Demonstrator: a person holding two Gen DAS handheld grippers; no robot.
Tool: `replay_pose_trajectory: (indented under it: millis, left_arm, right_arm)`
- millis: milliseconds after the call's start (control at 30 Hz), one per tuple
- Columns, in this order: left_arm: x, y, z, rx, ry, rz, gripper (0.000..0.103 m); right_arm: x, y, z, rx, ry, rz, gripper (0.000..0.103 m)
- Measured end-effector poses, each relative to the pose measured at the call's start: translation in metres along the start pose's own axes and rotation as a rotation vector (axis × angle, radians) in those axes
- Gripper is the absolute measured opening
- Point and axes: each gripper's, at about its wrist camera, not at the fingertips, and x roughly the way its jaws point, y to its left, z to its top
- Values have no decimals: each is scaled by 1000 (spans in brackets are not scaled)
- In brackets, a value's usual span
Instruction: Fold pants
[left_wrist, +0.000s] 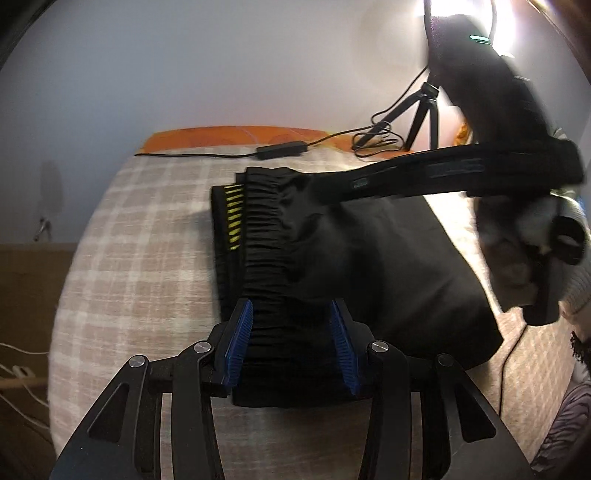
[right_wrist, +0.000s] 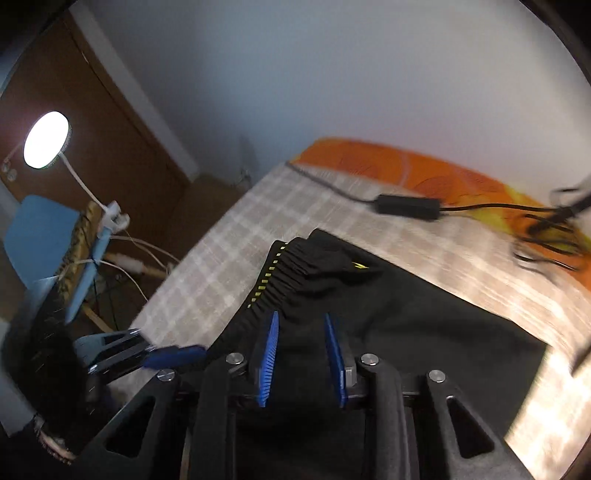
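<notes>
Black pants (left_wrist: 388, 266) with a gathered elastic waistband and yellow dashes lie folded on the checked beige cover. My left gripper (left_wrist: 291, 314) is open, its blue pads (left_wrist: 240, 339) either side of the waistband's near end. In the left wrist view, the right gripper (left_wrist: 317, 188) reaches in from the right over the far waistband. In the right wrist view, the right gripper (right_wrist: 301, 325) is open over the black cloth (right_wrist: 424, 332), jaws apart. The left gripper's blue fingertip (right_wrist: 173, 356) shows at lower left.
A black cable with an inline box (left_wrist: 282, 149) and a small tripod (left_wrist: 417, 110) stand at the far edge by an orange sheet (left_wrist: 229, 134). A lit lamp (right_wrist: 46, 140), a blue chair (right_wrist: 40, 236) and white cords are left of the bed.
</notes>
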Motion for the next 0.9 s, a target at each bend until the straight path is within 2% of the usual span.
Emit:
replay_pose_trajectory:
  millis: [100, 233, 433, 467, 500, 533, 600, 667, 733, 900]
  left_arm:
    - [1, 3, -1, -9, 12, 4, 42]
    - [4, 8, -4, -11, 34, 16, 42]
    - [4, 11, -1, -44, 22, 11, 42]
    - [3, 13, -1, -59, 19, -3, 43]
    - [2, 15, 0, -82, 17, -30, 48]
    - [1, 17, 1, -100, 15, -53, 55]
    - [0, 22, 2, -151, 17, -116, 60]
    - [4, 31, 3, -208, 32, -172, 61]
    - [9, 40, 4, -256, 53, -206, 62]
    - [15, 56, 10, -304, 64, -227, 62]
  right_arm:
    - [27, 3, 9, -1, 23, -32, 24]
    - [42, -3, 20, 13, -2, -66, 24]
    - [24, -17, 20, 68, -66, -70, 31]
    - [15, -18, 19, 75, -78, -72, 33]
    - [4, -18, 15, 82, -93, -67, 37]
    - [-8, -19, 11, 90, -108, -62, 40]
    - [-31, -20, 2, 106, -136, -56, 64]
    - [-54, -24, -14, 130, -166, -49, 75]
    - [-75, -33, -37, 183, -178, -16, 75]
    - [-110, -60, -103, 322, -195, 44, 76]
